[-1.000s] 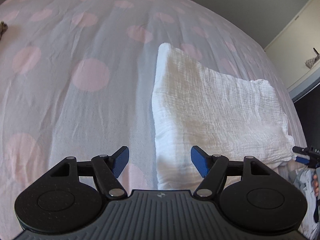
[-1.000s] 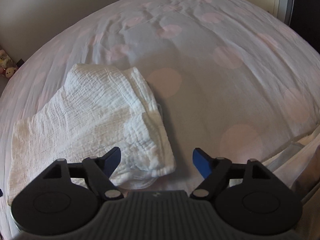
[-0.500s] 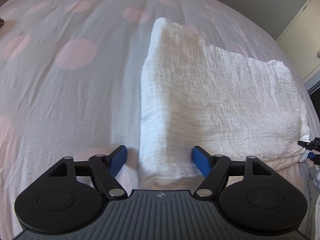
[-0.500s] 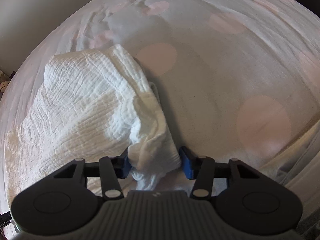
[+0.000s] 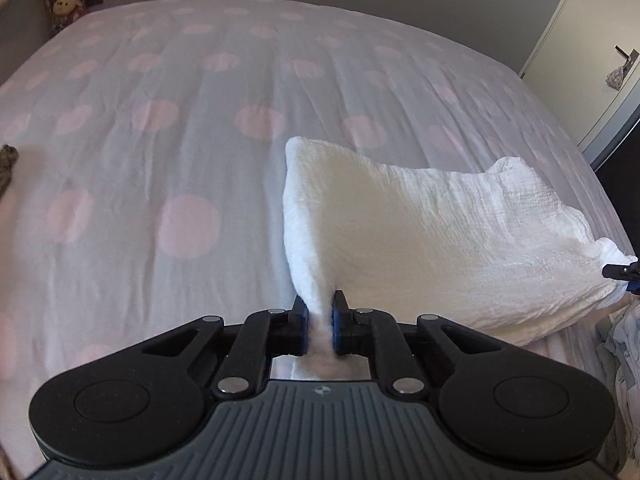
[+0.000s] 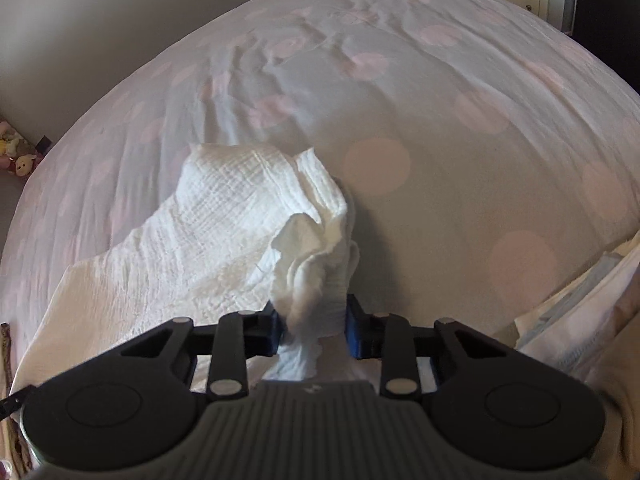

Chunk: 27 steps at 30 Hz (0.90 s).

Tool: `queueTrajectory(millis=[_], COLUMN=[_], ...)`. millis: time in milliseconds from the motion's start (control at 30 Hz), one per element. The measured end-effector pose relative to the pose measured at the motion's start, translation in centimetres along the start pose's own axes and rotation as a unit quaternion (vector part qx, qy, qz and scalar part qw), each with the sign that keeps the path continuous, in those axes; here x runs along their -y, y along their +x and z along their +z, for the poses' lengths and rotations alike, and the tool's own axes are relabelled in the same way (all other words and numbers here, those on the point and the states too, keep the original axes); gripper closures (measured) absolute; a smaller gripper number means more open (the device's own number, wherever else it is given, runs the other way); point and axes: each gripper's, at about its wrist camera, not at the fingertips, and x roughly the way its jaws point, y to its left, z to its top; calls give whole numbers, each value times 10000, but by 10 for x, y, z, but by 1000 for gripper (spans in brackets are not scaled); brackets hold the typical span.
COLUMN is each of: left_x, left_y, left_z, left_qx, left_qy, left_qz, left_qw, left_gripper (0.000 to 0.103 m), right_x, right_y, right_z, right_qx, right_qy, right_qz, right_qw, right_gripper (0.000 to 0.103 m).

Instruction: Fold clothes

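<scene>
A white crinkled cloth (image 5: 420,232) lies folded on the pink-dotted bed sheet (image 5: 180,140). My left gripper (image 5: 320,309) has its jaws closing on the cloth's near left corner; the blue pads pinch it, and that corner is pulled up off the bed. In the right wrist view the same cloth (image 6: 224,220) bunches at its near right corner. There my right gripper (image 6: 314,320) is closing with the thick bunch pressed between its pads. The right gripper's tip (image 5: 620,274) also shows at the right edge of the left wrist view, at the cloth's other corner.
Soft toys (image 5: 64,4) sit at the bed's far left corner. A door with a handle (image 5: 624,56) stands on the right. Other laundry (image 5: 624,360) lies past the bed's right edge, seen as a pale pile (image 6: 580,312). A dark object (image 5: 8,160) lies at the left.
Both grippers went from wide open above the cloth, down around its near corners, and closed on them. Both have since risen, lifting the cloth's near edge off the bed.
</scene>
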Motion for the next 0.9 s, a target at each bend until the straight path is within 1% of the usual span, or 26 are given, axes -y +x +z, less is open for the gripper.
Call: queueTrajectory(millis=[100,200,400,500,600,667,733,900], left_x=[-13,-37,-85,-110,-126,-124,-123,-119], left_y=[-30,-61,-103,-121,-135,-138,-133,-115], left_z=[-5,-30,-97,-135,-163,-175,-183,-205], left_qx=[-141,-258,-511,-585,-601,-616,-618,-753], left_qy=[109,138,-14,-213,-322,-215,-229,-207], left_qz=[200,403,727,767,806,961,1066,1339], left_qw=[9996,9988,9960,9951,9944,9932,9921,9879], left_gripper=[94,94,94,94,94,93,93,91], right_x=[-18,-34,-63,-74,-84,-88,-90,-105], right_y=[-14,-22,-39,-47,-51,-55,-54,-31], right_z=[-20,-53,-132,-166,-189,-204,-215,-231], right_qx=[-228,-466,-709,-811,-874,-893,-905,-823], right_qy=[-35,-82,-361,-513,-774,-930,-1016,-1493], right_qz=[143,296,675,798,760,730,667,157], right_qw=[9996,9984,9945,9922,9903,9890,9885,9852], right_gripper=[70,70,70,70,70,70,70,70])
